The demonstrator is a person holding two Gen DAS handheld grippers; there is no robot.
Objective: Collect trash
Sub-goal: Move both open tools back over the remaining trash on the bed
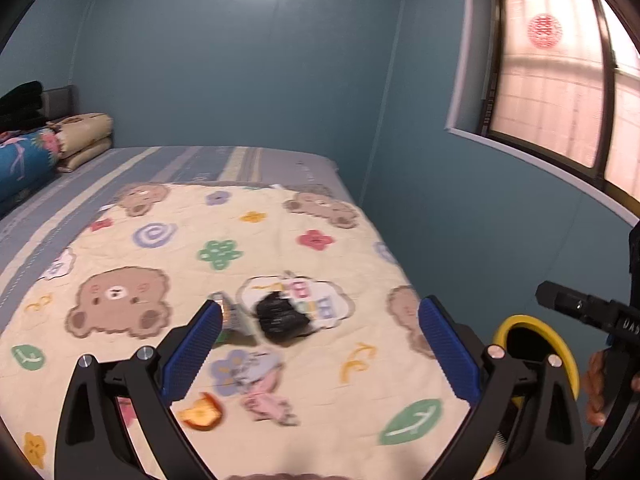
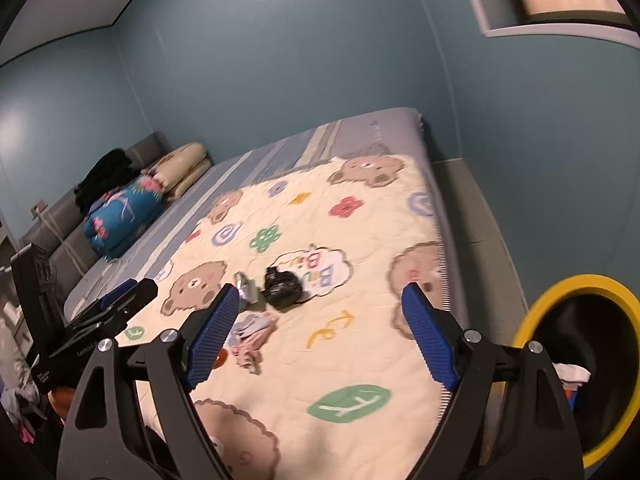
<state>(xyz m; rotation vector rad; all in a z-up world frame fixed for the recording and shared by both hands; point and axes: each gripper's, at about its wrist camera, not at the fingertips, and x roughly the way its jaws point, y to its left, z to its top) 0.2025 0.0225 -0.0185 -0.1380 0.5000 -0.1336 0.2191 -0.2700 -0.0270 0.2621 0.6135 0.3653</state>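
Trash lies on the cream bear-print blanket point(image 1: 168, 240): a crumpled black bag point(image 1: 282, 316) point(image 2: 282, 289), a silvery wrapper point(image 1: 232, 314) point(image 2: 247, 286), a crumpled pink-grey wrapper point(image 1: 260, 384) point(image 2: 250, 334) and an orange piece point(image 1: 200, 414). My left gripper point(image 1: 320, 340) is open and empty, held above the blanket just short of the black bag. My right gripper point(image 2: 320, 328) is open and empty, above the blanket's near right part. A yellow-rimmed bin point(image 2: 576, 360) point(image 1: 536, 352) with a black liner stands beside the bed on the right.
Folded bedding point(image 2: 124, 212) and a cream pillow point(image 2: 184, 164) lie at the headboard. A blue wall runs behind the bed, and a window point(image 1: 560, 92) is at the right. The left gripper's body point(image 2: 80, 320) shows at the left of the right wrist view.
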